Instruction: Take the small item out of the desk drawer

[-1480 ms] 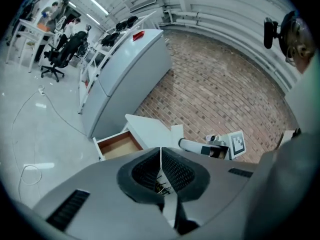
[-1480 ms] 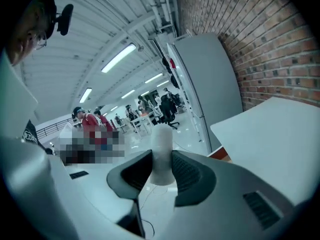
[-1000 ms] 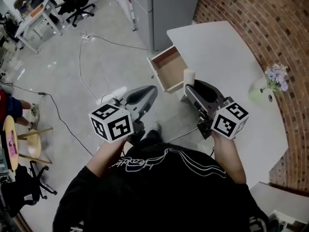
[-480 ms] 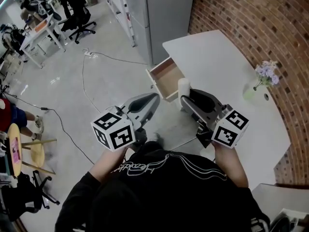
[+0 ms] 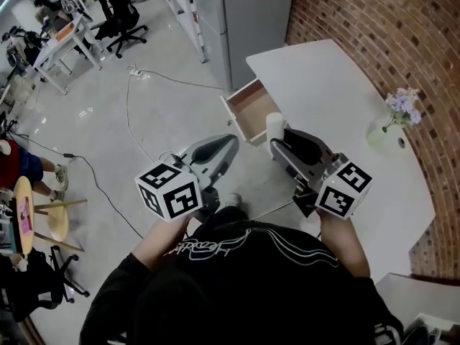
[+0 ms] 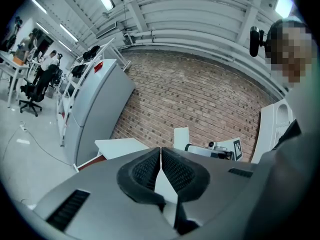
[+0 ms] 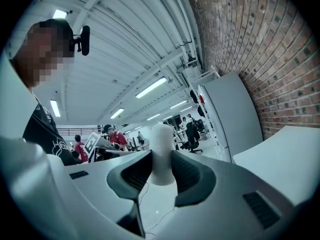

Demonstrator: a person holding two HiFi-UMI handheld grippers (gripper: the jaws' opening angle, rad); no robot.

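A small white cylinder-shaped item (image 5: pixel 274 126) (image 7: pixel 161 151) is clamped between the pads of my right gripper (image 5: pixel 277 141) (image 7: pixel 161 170), held up just in front of the open wooden drawer (image 5: pixel 251 109) at the near corner of the white desk (image 5: pixel 338 99). The drawer's inside looks bare. My left gripper (image 5: pixel 228 144) (image 6: pixel 160 165) hovers left of the drawer over the floor, its jaws pressed together with nothing in them. In the left gripper view the white item (image 6: pixel 181 138) and the right gripper's marker cube (image 6: pixel 235 148) show beyond the jaws.
A vase of pale purple flowers (image 5: pixel 397 113) stands on the desk by the curved brick wall (image 5: pixel 402 27). A grey cabinet (image 5: pixel 248 20) rises behind the drawer. Cables (image 5: pixel 129 106) trail over the concrete floor; office chairs (image 5: pixel 122 13) and tables stand far left.
The view has shifted slightly; both grippers keep nearly the same places. The right gripper still holds the white item by the open drawer, and the left stays shut.
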